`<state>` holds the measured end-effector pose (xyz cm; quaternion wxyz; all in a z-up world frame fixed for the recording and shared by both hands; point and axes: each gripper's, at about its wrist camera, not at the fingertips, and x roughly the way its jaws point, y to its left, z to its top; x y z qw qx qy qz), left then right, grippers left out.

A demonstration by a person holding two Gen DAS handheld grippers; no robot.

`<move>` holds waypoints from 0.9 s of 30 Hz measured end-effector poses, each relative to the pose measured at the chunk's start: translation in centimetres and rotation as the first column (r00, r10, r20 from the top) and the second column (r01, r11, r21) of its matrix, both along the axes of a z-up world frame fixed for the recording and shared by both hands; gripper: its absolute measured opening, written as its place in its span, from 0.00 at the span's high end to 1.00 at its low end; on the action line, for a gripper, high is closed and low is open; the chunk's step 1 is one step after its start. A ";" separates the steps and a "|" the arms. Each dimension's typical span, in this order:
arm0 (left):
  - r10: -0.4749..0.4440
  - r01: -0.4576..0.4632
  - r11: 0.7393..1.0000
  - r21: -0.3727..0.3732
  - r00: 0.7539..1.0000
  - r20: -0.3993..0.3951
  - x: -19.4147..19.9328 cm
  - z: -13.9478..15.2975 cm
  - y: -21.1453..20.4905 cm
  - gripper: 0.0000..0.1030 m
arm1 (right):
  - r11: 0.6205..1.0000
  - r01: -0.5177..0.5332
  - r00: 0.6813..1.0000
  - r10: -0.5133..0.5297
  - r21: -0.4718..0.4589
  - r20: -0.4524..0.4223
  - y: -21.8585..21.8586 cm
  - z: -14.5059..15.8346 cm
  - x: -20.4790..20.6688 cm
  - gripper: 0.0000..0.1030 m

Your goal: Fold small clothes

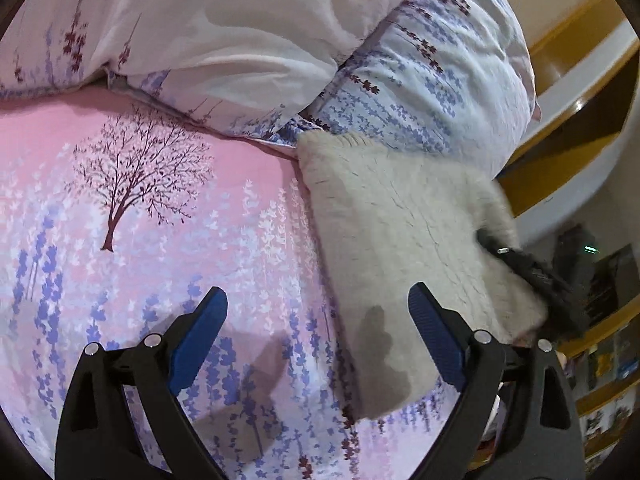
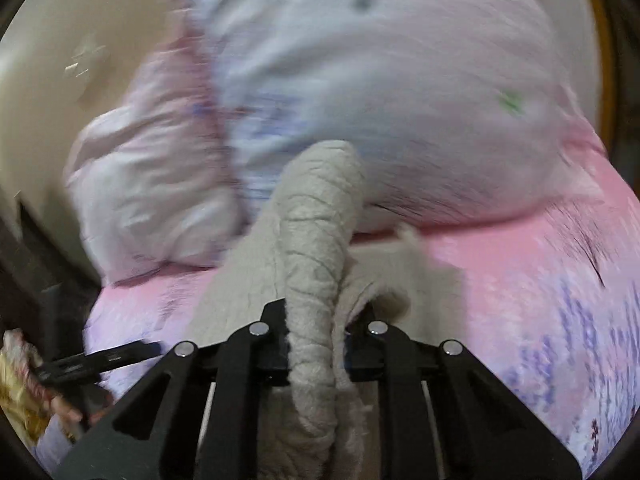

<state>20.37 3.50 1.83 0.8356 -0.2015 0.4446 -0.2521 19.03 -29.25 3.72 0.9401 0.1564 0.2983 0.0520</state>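
Note:
A beige fuzzy knit garment lies flat on the pink bed sheet, toward the bed's right edge. My left gripper hovers open above the garment's near left edge, one blue pad over the sheet and one over the knit, with nothing between them. In the left wrist view the dark, blurred right gripper holds the garment's right edge. In the right wrist view my right gripper is shut on the garment. A thick fold of knit stands up between its jaws and hides the pads.
A rumpled lavender-print duvet is piled along the far side of the bed, touching the garment's far corner. Wooden shelves and cluttered things stand past the bed's right edge. A hand with a patterned sleeve shows at lower left.

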 end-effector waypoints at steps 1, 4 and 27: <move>-0.006 0.006 1.000 0.008 1.000 0.006 0.0 0.1 -0.3 0.10 | 1.000 0.025 0.998 -0.024 0.011 -0.063 -1.1 -1.7 0.8 0.85; -0.026 0.026 0.999 0.029 0.999 0.021 -0.1 0.3 -0.8 0.06 | 0.995 0.039 0.997 -0.033 0.095 -0.064 -2.7 -3.2 0.6 0.86; -0.190 0.189 0.976 0.106 0.982 -0.003 -1.6 -0.9 -8.3 0.05 | 0.948 0.026 0.995 0.004 0.316 -0.095 -6.5 -3.3 -7.8 0.50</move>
